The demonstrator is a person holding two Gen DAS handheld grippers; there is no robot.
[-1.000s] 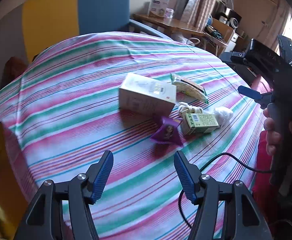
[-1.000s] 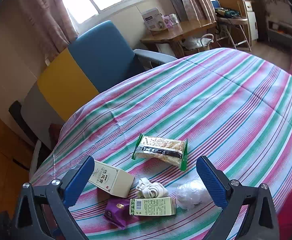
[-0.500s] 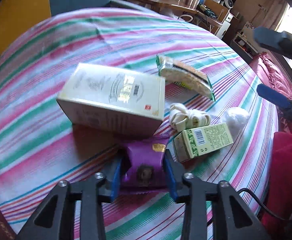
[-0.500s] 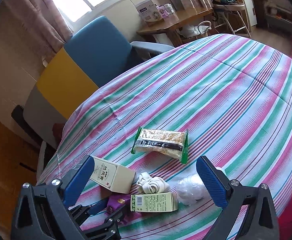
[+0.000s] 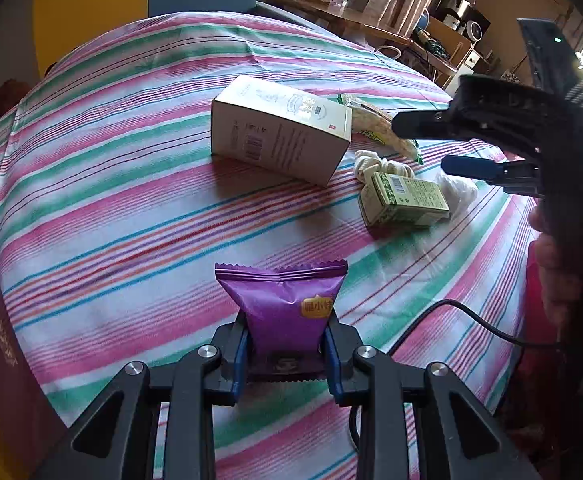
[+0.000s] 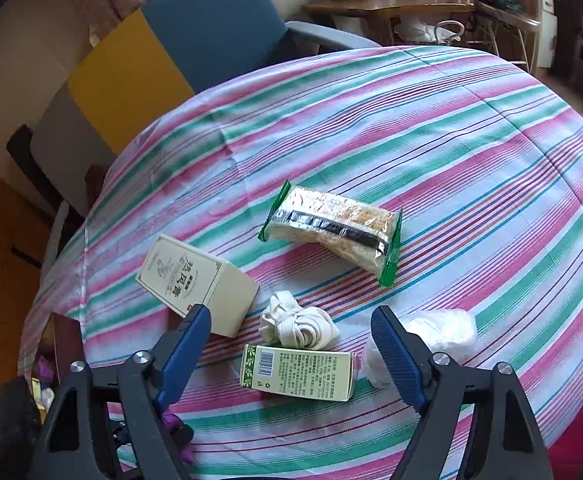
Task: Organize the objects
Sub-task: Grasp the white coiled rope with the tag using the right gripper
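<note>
Left gripper (image 5: 285,354) clamps the purple packet (image 5: 285,312) over the bed's near edge. Right gripper (image 6: 291,344), jaws just been narrowing with nothing pinched yet, straddles the green box (image 6: 297,372); next, squeeze its long sides squarely.

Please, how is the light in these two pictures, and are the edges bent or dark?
Left wrist view: the striped tablecloth bulges from fisheye distortion, the corners go black, window glare burns out at the far right, and the cream box casts a soft shadow toward the camera. Right wrist view: the same bulge and dark corners, sharp centre.
</note>
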